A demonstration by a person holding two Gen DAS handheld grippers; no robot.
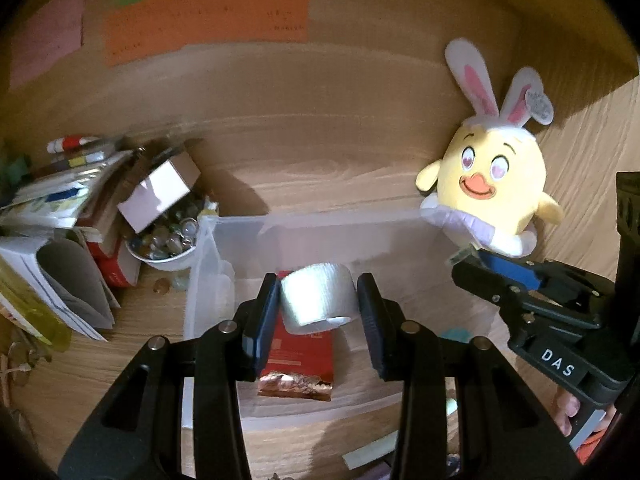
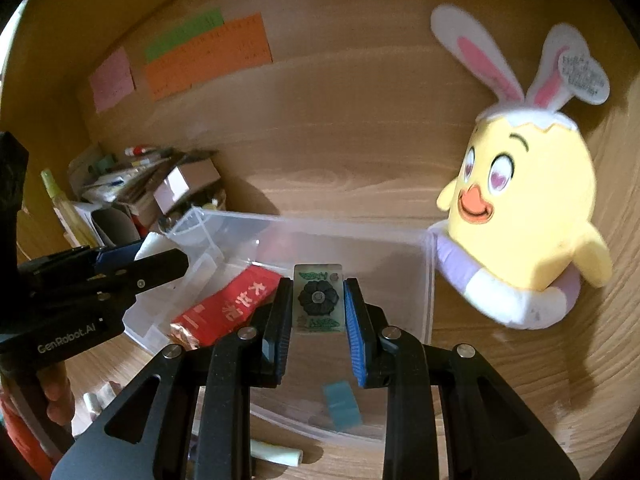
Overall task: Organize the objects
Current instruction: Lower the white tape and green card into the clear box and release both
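Observation:
My left gripper (image 1: 318, 300) is shut on a white roll of tape (image 1: 318, 298), held over the clear plastic bin (image 1: 320, 222). In the bin lies a red packet (image 1: 304, 350) with a torn foil end. My right gripper (image 2: 318, 300) is shut on a small clear card with a dark flower and green leaves (image 2: 319, 298), also above the clear plastic bin (image 2: 428, 280). Below it in the bin are the red packet (image 2: 228, 306) and a small teal piece (image 2: 341, 402). Each gripper shows in the other's view: right gripper (image 1: 470, 258), left gripper (image 2: 160, 256).
A yellow chick plush with rabbit ears (image 1: 488, 184) (image 2: 520, 216) leans at the bin's right end against the wooden wall. At the left stand stacked books and papers (image 1: 52, 240) and a white bowl of small items (image 1: 168, 240). Coloured paper notes (image 1: 208, 20) hang on the wall.

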